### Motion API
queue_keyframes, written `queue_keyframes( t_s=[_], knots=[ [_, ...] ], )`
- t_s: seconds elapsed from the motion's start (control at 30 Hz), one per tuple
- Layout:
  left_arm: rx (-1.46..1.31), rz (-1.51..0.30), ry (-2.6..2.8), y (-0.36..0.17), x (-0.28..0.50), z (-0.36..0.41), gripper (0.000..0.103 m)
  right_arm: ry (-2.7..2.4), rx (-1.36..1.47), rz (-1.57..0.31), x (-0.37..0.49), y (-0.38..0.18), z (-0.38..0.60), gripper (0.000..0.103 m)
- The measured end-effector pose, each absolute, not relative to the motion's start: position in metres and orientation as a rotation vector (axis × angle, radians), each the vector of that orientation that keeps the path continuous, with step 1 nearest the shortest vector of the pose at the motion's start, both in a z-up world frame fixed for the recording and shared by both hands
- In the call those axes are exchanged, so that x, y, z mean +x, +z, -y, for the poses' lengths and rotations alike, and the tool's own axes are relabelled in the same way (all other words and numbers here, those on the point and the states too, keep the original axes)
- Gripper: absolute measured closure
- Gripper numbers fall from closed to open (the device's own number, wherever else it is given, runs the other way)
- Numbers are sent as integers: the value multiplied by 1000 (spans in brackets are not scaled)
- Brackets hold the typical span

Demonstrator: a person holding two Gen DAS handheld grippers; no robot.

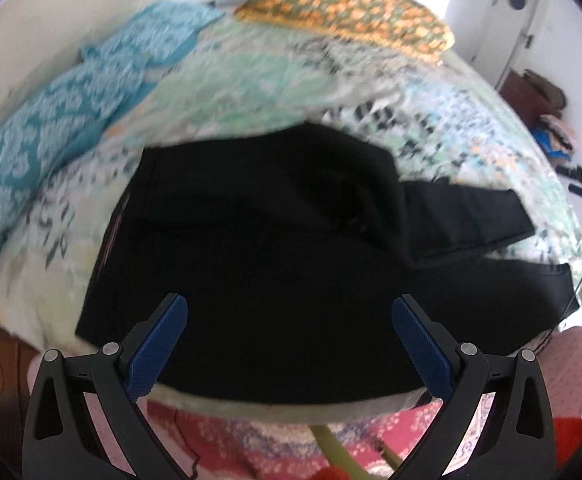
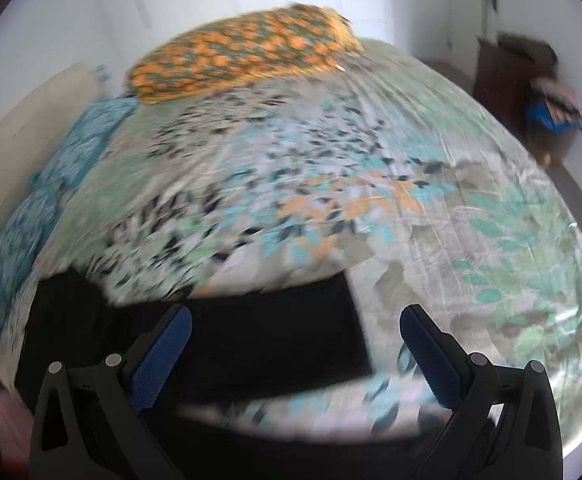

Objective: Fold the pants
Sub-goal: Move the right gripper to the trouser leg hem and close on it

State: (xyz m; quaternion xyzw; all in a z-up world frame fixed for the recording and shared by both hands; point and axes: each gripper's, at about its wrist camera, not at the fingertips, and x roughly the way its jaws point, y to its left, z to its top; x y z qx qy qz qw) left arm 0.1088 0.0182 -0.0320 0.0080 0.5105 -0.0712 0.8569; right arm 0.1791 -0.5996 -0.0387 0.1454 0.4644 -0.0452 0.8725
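Note:
Black pants lie spread on a bed with a leaf-patterned sheet. The waist part is near the front edge and two legs run to the right. My left gripper is open and empty, held above the pants near the front edge. In the right wrist view, a pant leg end lies on the sheet. My right gripper is open and empty above that leg end. The right view is blurred.
An orange patterned pillow lies at the far side of the bed and shows in the right wrist view. Blue patterned pillows lie at the left. A dark cabinet with clutter stands by the right wall. A red rug is below.

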Motion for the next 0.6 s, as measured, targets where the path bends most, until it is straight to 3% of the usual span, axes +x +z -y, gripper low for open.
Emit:
queue_keyframes(
  t_s=[0.13,0.2,0.27,0.33,0.6],
  knots=[
    [2,-1093,-113,-35,109,-24,1,-85,322,-1127,224,-89,624,0],
    [0,-1093,-93,-34,112,-25,1,-93,320,-1201,242,-114,626,7],
    [0,-1101,-76,-35,116,-25,1,-78,337,-1256,252,-132,629,23],
    [-4,-1113,-72,-38,119,-23,1,-63,350,-1293,261,-145,632,33],
    [36,-1164,-75,-50,124,-6,1,-40,339,-1392,280,-178,635,48]
  ],
)
